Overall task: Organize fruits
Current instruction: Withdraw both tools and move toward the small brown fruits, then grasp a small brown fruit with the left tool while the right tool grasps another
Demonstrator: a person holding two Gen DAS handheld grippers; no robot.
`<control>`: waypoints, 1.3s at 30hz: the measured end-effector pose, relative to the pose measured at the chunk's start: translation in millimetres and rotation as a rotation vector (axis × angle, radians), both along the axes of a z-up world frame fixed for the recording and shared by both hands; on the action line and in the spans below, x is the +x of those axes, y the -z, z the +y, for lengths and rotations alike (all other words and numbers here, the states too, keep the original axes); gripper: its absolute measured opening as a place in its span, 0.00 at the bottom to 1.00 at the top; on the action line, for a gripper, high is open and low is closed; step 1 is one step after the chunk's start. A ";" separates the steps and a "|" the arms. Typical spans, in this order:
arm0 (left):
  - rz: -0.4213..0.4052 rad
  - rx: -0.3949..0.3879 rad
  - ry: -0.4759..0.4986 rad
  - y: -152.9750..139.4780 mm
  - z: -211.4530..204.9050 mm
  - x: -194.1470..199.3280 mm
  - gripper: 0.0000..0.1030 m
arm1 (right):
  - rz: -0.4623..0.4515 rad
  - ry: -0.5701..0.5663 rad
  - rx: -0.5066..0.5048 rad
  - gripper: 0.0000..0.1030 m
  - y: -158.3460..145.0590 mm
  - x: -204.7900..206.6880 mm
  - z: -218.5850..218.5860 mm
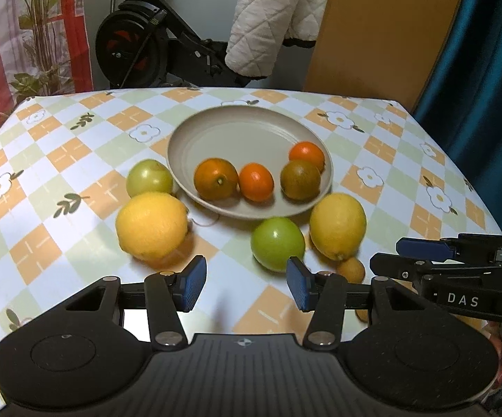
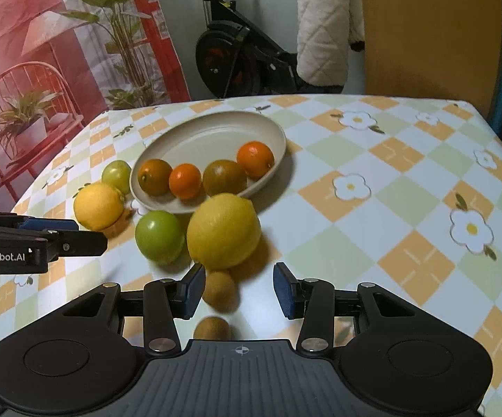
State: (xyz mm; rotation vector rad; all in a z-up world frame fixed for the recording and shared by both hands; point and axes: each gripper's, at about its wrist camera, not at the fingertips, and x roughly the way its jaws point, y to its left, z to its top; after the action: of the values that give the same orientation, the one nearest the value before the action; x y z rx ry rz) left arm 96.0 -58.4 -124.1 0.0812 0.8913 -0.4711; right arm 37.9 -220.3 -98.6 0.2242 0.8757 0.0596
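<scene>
Holding 4 citrus fruits (image 1: 256,181), the plate (image 1: 230,132) sits beyond both wide, empty grippers (image 1: 245,286) (image 2: 238,290).

Both wrist views face the plate (image 1: 188,173) from nearby.

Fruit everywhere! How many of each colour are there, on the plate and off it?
Orange, on the plate: 2
Dark orange-green, on the plate: 2
Yellow lemons: 2
Green: 2
Small brownish-yellow: 2
Total: 10
</scene>
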 end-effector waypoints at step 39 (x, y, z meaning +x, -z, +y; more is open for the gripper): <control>0.084 -0.053 0.283 30.6 -69.3 -33.7 0.38 | 0.016 0.063 -0.010 0.33 6.4 -23.5 -33.2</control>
State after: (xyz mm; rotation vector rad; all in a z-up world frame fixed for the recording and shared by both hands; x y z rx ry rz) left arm 62.3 -127.7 -154.6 0.1410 0.9538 -0.7658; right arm 14.4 -253.5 -105.0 0.2430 0.8838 -0.0049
